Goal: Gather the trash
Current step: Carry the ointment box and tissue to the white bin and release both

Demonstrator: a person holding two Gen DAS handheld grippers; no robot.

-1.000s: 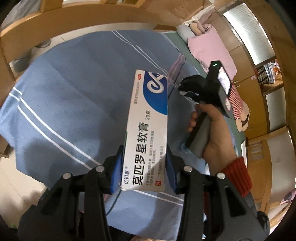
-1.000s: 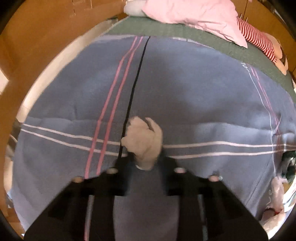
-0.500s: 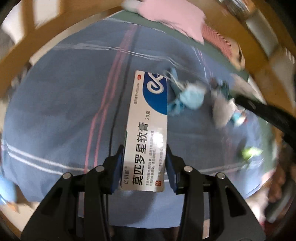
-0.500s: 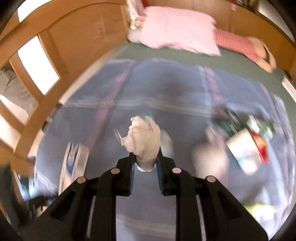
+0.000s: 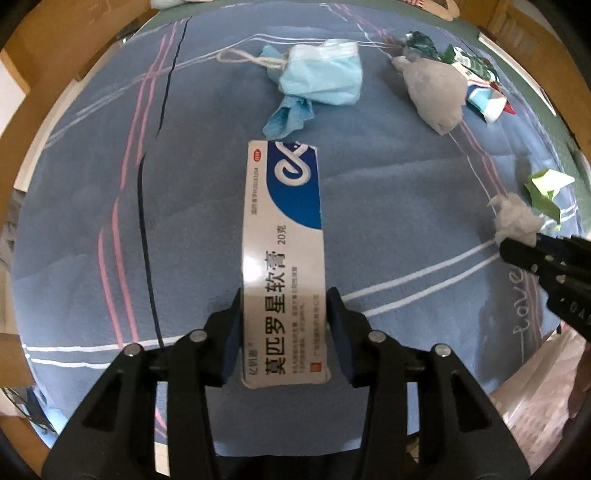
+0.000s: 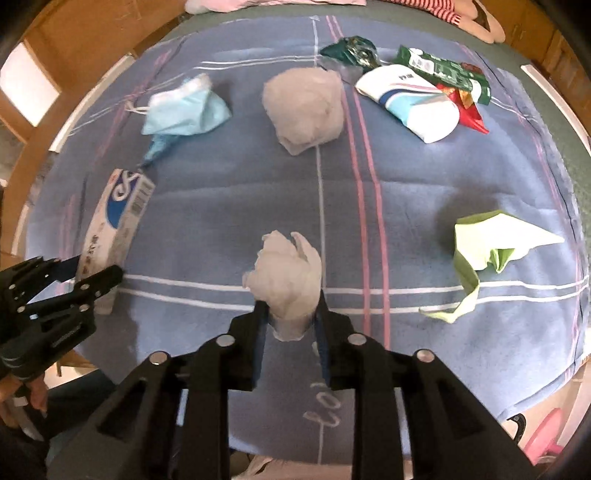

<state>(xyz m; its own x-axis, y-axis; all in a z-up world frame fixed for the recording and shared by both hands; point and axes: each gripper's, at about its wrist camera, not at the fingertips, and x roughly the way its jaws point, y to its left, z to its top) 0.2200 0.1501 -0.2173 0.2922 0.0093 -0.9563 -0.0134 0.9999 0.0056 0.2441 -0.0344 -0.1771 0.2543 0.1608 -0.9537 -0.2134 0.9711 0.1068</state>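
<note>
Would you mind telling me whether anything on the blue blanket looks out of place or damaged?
Litter is strewn over the blue striped blanket: a crumpled light-blue face mask, a large grey tissue wad, a squashed white paper cup among foil wrappers, and crumpled green paper. Nothing looks spilled.

Left gripper (image 5: pixel 284 314) and right gripper (image 6: pixel 289 314), both clamped, loaded.

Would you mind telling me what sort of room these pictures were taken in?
Most likely a bedroom: trash lies on a blue striped blanket spread over a green-sheeted bed, with a pink pillow at the far end and wooden panelling around.
</note>
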